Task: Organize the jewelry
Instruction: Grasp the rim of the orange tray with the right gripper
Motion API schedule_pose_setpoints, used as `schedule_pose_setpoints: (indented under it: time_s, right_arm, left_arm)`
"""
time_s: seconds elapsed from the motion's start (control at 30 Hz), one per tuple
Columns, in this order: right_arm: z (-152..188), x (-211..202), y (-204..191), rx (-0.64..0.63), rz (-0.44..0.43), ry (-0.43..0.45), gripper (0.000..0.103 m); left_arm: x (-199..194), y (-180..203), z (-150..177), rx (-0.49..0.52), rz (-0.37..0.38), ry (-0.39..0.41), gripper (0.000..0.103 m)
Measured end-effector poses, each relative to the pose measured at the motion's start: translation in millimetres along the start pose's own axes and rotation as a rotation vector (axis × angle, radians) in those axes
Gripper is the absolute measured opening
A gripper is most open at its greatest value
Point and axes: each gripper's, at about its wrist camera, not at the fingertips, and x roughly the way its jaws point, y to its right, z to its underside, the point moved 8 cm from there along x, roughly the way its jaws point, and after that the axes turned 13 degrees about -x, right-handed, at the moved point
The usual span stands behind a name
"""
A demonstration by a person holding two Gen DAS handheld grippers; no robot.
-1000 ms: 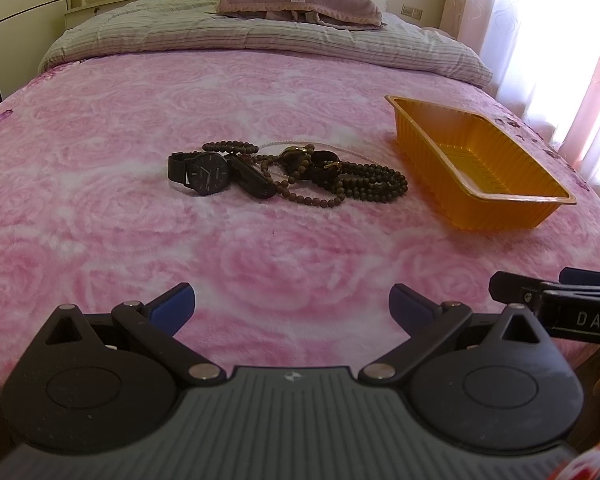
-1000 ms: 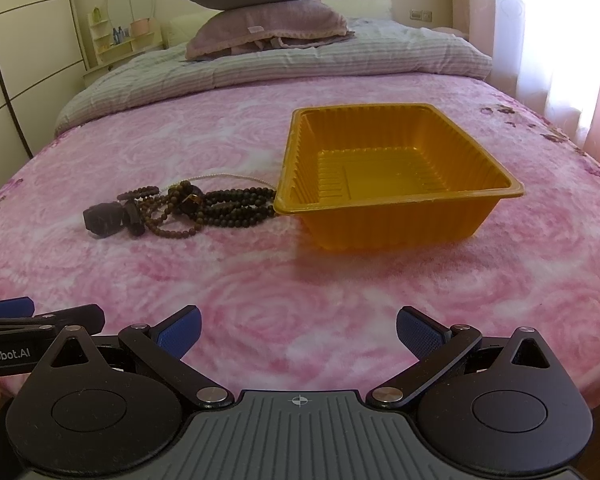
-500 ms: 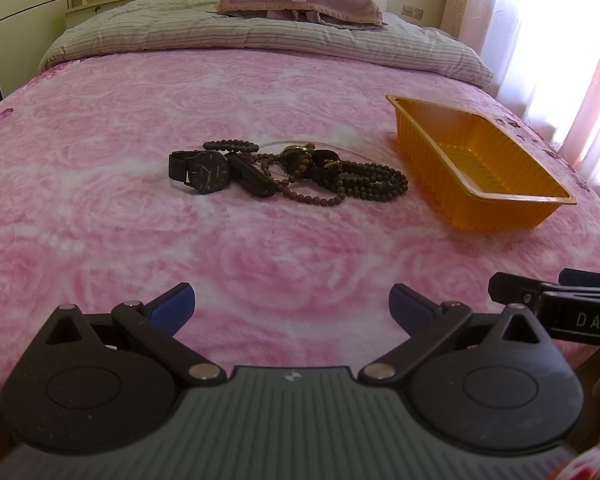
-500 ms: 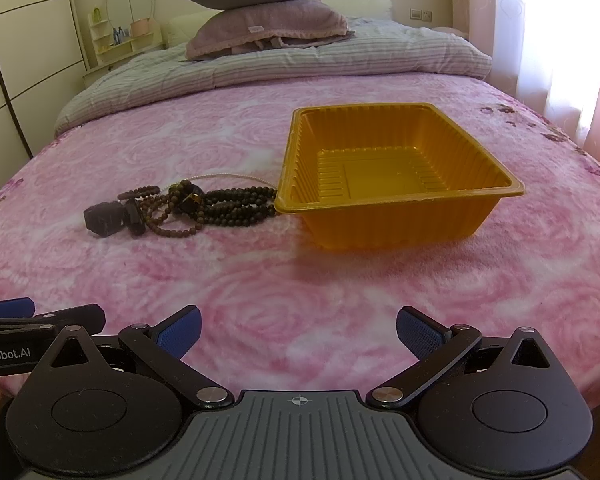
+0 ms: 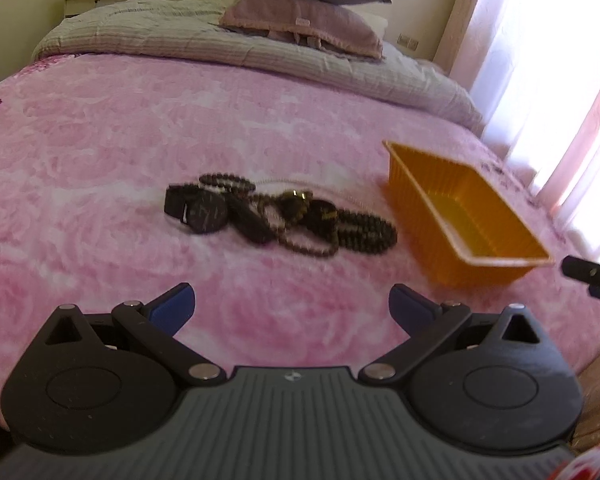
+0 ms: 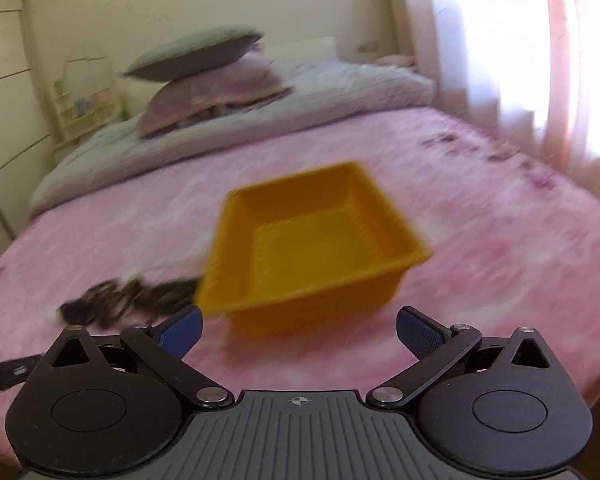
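Note:
A heap of jewelry lies on the pink bedspread: a black watch (image 5: 204,212), dark bead strands (image 5: 364,234) and a brown bead necklace (image 5: 300,244). It shows blurred in the right wrist view (image 6: 128,300). An empty orange plastic tray (image 5: 500,258) stands to its right, also in the right wrist view (image 6: 260,304). My left gripper (image 5: 292,306) is open and empty, short of the heap. My right gripper (image 6: 298,328) is open and empty, just before the tray's near wall.
The pink rose-patterned bedspread (image 5: 100,128) covers the bed. A folded striped quilt (image 5: 220,48) and stacked pillows (image 5: 308,12) lie at the head. A bright curtained window (image 5: 560,60) is on the right. The bed's edge runs just under both grippers.
Both grippers have moved forward over the bed and lifted. The right gripper has swung towards the tray, with its view now blurred. The jewelry and tray have not moved.

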Motion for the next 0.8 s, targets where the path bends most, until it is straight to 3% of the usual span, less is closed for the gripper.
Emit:
schedule_pose_setpoints:
  time_s: [0.2,0.23,0.27,0.3,0.5,0.57,0.8]
  right_arm:
    - [-30.9,34.3,56.1,-0.019,0.029,-0.027,0.102]
    - [-31.2,43.2,63.1,-0.02,0.028,-0.039,0.096]
    - [-30.9,53.0,69.1,-0.021,0.024,-0.054,0.081]
    - [-28.8,63.8,74.8,-0.018,0.015,-0.072,0.076]
    - [-9.9,113.5,84.2,0.004,-0.055,-0.145,0.06]
    - [-4.5,122.8,83.1,0.003,-0.065,-0.162,0.047]
    - [4.4,135.5,84.5,0.025,-0.076,-0.188,0.034]
  left_arm:
    - [12.6,-8.4,-15.9,-0.045,-0.01,0.007,0.103]
    - [16.8,-9.4,-17.0,-0.054,-0.011,0.004,0.103]
    - [21.4,-9.6,-17.2,-0.058,-0.012,-0.001,0.103]
    - [25.0,-10.4,-17.1,-0.06,-0.012,-0.005,0.103]
    - [49.4,-7.0,-13.4,-0.045,-0.014,-0.045,0.102]
    - [54.7,-4.5,-13.5,-0.038,-0.014,-0.049,0.102]
    - [68.8,2.4,-8.8,-0.026,-0.002,-0.07,0.102]
